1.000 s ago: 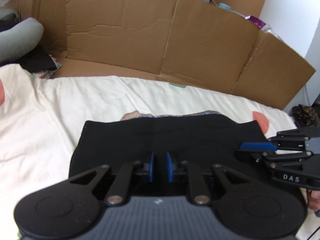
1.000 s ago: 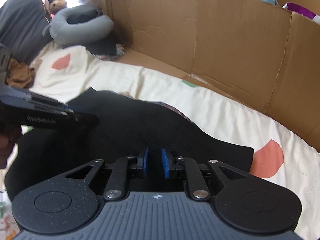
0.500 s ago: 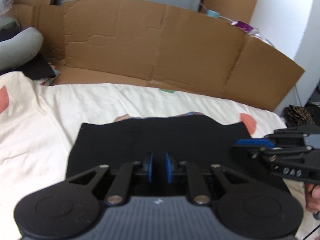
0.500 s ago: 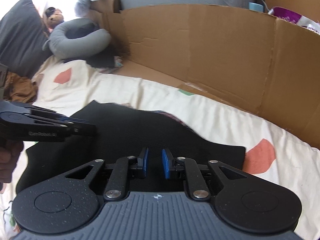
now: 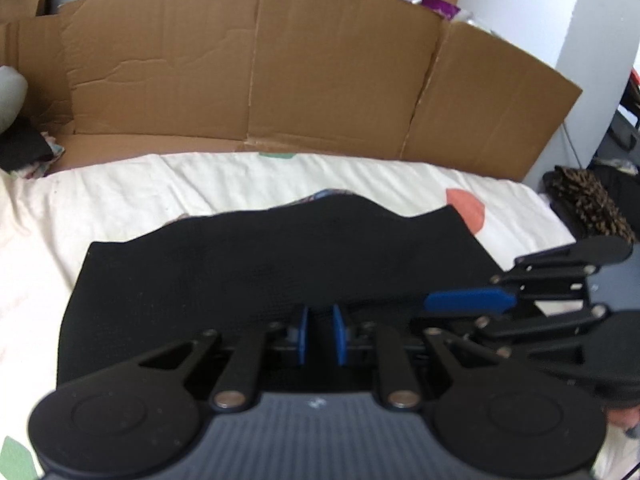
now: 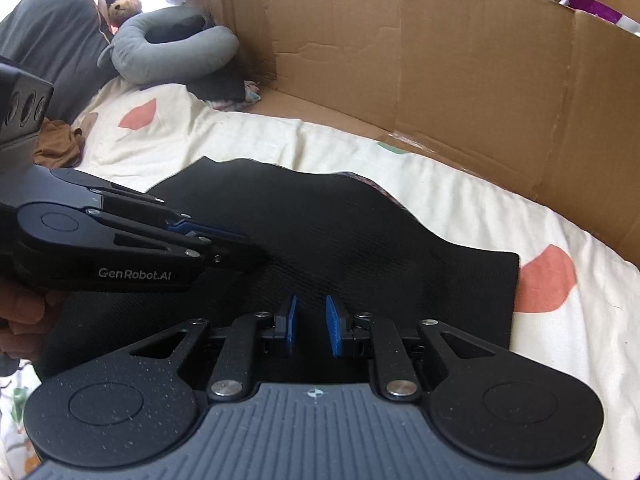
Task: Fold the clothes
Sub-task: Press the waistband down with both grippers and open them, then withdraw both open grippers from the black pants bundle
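Note:
A black garment [image 5: 280,264] lies on the cream bedsheet [image 5: 120,192], folded over, with a patterned cloth peeking out at its far edge. It also shows in the right wrist view [image 6: 340,232]. My left gripper [image 5: 319,334] sits low over the garment's near edge, its blue pads a narrow gap apart with black cloth around them. My right gripper [image 6: 311,330] is at the near edge too, its pads slightly apart. Each gripper shows in the other's view: the right one [image 5: 468,302] and the left one [image 6: 216,240]. Whether either pinches the cloth is hidden.
A tall cardboard wall [image 5: 280,72] stands along the far side of the bed. A grey neck pillow [image 6: 168,48], a dark cushion [image 6: 52,32] and a teddy bear [image 6: 120,0] lie at the far left. A leopard-print item [image 5: 588,204] sits off the bed's right end.
Both grippers have moved forward with the garment's near edge; the black cloth is bunched up and its far edge is wavier. The two grippers stand closer together.

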{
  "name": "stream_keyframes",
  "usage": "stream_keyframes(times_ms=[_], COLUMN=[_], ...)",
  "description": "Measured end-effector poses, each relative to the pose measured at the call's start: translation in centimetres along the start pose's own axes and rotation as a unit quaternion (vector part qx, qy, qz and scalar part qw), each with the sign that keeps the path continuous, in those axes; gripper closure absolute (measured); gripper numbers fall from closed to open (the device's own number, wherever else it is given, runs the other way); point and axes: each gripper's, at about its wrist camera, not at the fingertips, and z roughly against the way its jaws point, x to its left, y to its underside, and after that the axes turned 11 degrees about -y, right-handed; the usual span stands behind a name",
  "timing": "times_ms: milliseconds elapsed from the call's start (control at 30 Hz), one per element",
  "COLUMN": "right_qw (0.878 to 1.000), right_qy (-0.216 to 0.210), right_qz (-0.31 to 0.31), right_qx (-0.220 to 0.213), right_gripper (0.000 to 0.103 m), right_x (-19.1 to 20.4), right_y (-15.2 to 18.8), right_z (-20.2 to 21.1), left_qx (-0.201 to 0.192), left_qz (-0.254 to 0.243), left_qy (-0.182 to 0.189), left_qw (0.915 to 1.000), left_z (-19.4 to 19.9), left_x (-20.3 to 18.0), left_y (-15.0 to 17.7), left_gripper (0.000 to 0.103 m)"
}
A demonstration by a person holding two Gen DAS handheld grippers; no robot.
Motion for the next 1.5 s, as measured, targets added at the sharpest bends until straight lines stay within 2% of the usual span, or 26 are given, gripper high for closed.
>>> stream_keyframes(times_ms=[167,367,567,700,867,900,967,1100,1333,1500], right_qw=[1.0,0.999,0.996,0.994,0.996,0.996,0.997,0.998,1.0,0.999], right_qy=[0.006,0.027,0.029,0.019,0.007,0.006,0.002,-0.005,0.01,0.017], right_qz=[-0.001,-0.041,-0.083,-0.098,-0.083,-0.08,-0.072,-0.049,-0.021,-0.033], right_qx=[0.005,0.004,-0.023,-0.037,-0.042,-0.042,-0.041,-0.026,0.003,0.0], right_gripper=[0.081,0.081,0.081,0.08,0.078,0.072,0.067,0.067,0.067,0.067], right_x=[-0.5,-2.3,-3.2,-2.8,-1.0,-0.7,0.1,1.2,1.2,0.2], right_y=[0.6,1.4,2.0,2.1,2.1,2.2,2.4,3.1,5.3,6.4], right_z=[0.5,2.3,4.9,6.2,6.9,7.0,6.9,6.1,5.4,6.5], left_qx=[0.004,-0.009,-0.01,-0.007,0.002,0.005,0.013,0.032,0.05,0.053], left_qz=[0.009,0.003,0.005,0.016,0.021,0.022,0.023,0.025,0.029,0.032], left_qy=[-0.013,-0.022,-0.03,-0.028,-0.028,-0.028,-0.031,-0.041,-0.079,-0.091], left_qw=[0.9999,0.9997,0.9995,0.9994,0.9994,0.9994,0.9992,0.9983,0.9952,0.994], left_z=[0.7,3.2,6.0,7.7,8.5,8.4,8.1,7.2,6.7,7.5], left_x=[-0.1,-0.6,-1.0,-1.5,-2.0,-2.0,-2.1,-1.8,0.3,1.9], left_y=[-0.2,0.2,1.6,2.3,3.0,3.1,3.4,4.2,6.1,7.2], left_gripper=[0.09,0.09,0.085,0.074,0.065,0.064,0.064,0.064,0.064,0.063])
